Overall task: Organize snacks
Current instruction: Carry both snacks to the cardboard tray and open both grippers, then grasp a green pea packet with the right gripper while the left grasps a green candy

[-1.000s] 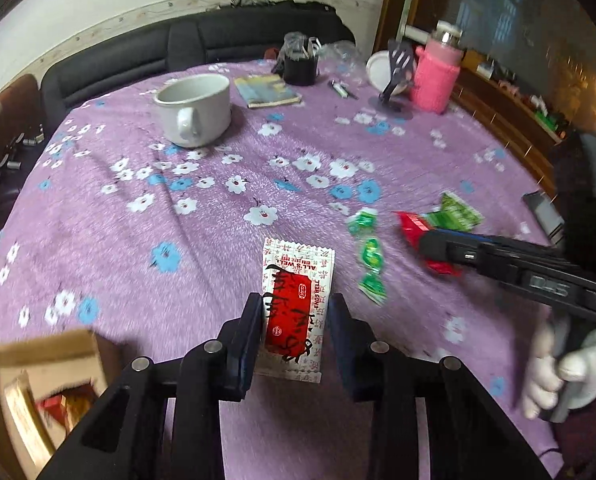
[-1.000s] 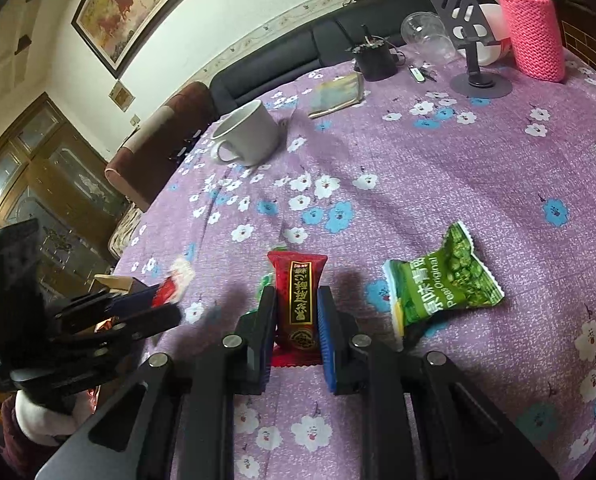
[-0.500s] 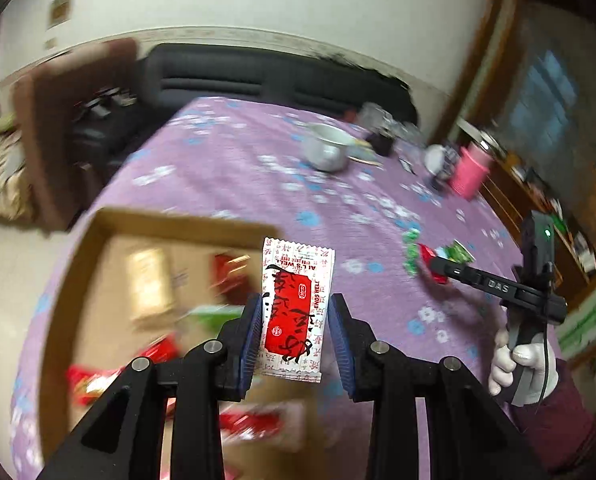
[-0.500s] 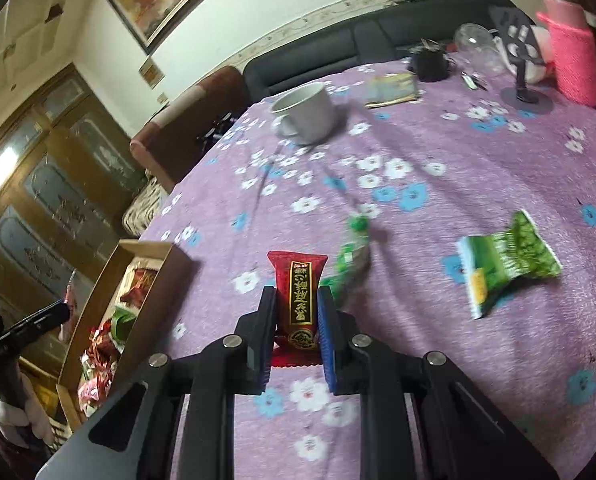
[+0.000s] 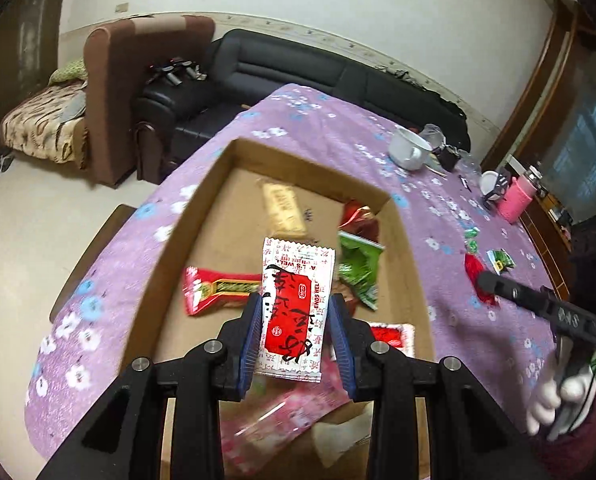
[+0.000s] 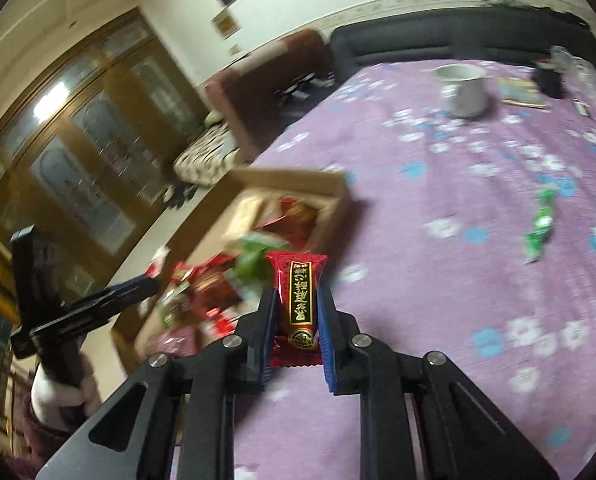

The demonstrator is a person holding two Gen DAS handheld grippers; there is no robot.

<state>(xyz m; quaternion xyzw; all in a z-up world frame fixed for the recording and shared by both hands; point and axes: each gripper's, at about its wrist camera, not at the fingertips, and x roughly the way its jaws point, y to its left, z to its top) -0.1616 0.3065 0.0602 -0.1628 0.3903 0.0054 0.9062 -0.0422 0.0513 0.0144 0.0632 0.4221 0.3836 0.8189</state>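
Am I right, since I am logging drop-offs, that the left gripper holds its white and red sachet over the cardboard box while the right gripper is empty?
Not quite. The right gripper is not empty: the right wrist view shows it shut on a dark red snack packet with gold lettering. The rest holds: the left gripper holds the white and red sachet over the cardboard box.

A matt purple cloth with printed flowers covers the tabletop. On it, an open box of plain brown cardboard, dull and slightly rough. Glossy plastic wrappers catch the light: a white and red packet, a dark red packet, green wrappers in the box. Gripper fingers are matt black plastic with ribbed blue pads and shiny metal bolts. A smooth glazed white mug beyond. A black leather-look sofa has a soft sheen
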